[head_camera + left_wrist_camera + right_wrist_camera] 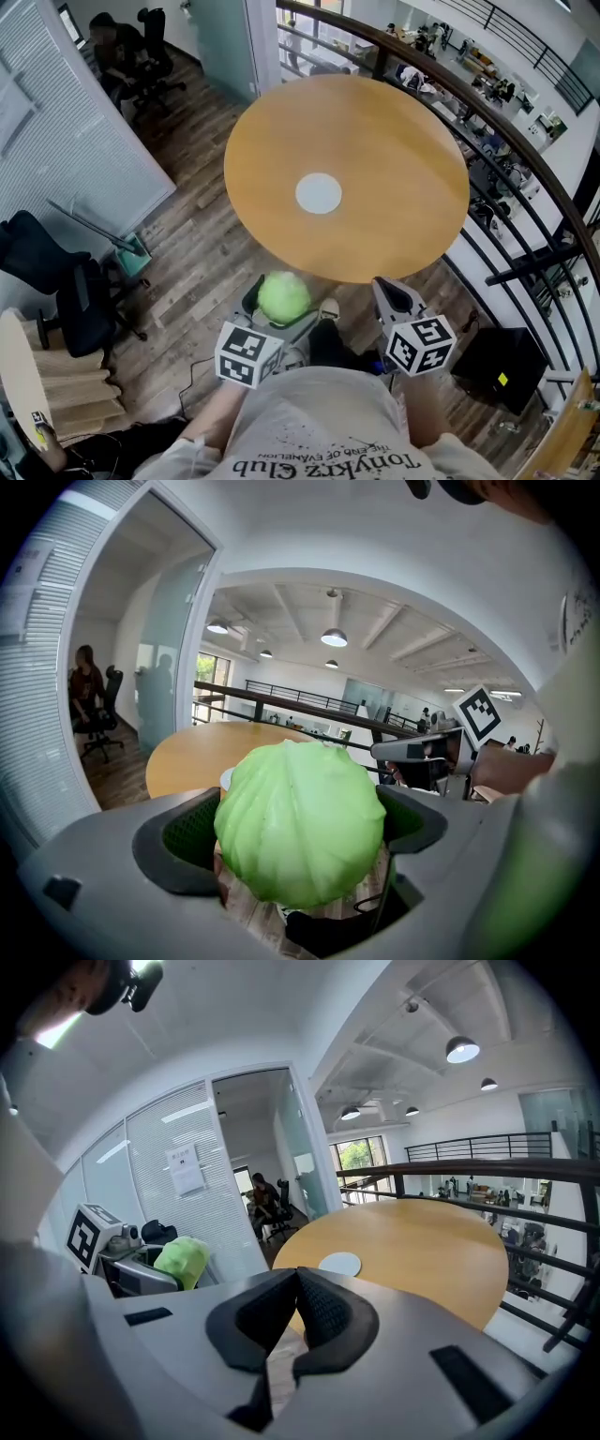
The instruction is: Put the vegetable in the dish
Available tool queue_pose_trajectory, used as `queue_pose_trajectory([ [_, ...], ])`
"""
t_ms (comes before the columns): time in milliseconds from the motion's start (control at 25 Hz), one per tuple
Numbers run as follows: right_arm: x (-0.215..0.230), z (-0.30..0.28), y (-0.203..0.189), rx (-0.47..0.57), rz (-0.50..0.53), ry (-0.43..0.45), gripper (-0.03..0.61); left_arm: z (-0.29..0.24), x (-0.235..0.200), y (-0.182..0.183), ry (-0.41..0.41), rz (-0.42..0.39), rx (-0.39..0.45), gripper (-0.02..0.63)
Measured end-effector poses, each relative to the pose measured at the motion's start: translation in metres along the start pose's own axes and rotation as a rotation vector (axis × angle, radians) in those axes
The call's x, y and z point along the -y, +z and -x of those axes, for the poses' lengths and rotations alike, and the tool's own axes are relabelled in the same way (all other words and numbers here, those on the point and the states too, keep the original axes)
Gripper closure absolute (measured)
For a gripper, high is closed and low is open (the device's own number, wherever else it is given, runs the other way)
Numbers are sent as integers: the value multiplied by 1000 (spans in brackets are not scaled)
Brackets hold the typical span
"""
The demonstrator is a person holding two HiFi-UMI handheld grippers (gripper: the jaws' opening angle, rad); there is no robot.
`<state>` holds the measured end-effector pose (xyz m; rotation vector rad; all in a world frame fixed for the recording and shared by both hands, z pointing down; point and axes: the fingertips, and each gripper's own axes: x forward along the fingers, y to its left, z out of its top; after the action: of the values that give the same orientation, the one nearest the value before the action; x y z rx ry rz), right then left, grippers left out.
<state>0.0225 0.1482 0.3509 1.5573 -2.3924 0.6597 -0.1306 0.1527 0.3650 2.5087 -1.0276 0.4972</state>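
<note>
A round pale-green cabbage (283, 296) (300, 822) sits clamped between the jaws of my left gripper (278, 302) (298, 834), held low in front of the person, short of the table's near edge. The cabbage (183, 1260) also shows at the left of the right gripper view. A small white dish (319, 193) (339, 1263) lies flat at the middle of the round wooden table (394, 141). My right gripper (392, 295) (292, 1312) is shut with its pads touching and nothing between them, just right of the cabbage.
A dark metal railing (525, 159) curves round the table's right side over a lower floor. Black office chairs (66, 281) and a stand are on the wood floor at left. A seated person (117, 42) is at far upper left, beside glass partitions.
</note>
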Motion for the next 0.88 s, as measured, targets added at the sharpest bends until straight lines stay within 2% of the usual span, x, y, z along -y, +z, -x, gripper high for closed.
queue_pose_trajectory([
  [320,56,-55,64,25,34,38,557,-65,-31,57,33,-7,21,109],
  [680,103,-99,91,0,36,98,557,-117,-49,91,91,19,25,109],
  [880,117,-111,95,-17,40,120,557,-130,-53,91,117,33,14,109],
])
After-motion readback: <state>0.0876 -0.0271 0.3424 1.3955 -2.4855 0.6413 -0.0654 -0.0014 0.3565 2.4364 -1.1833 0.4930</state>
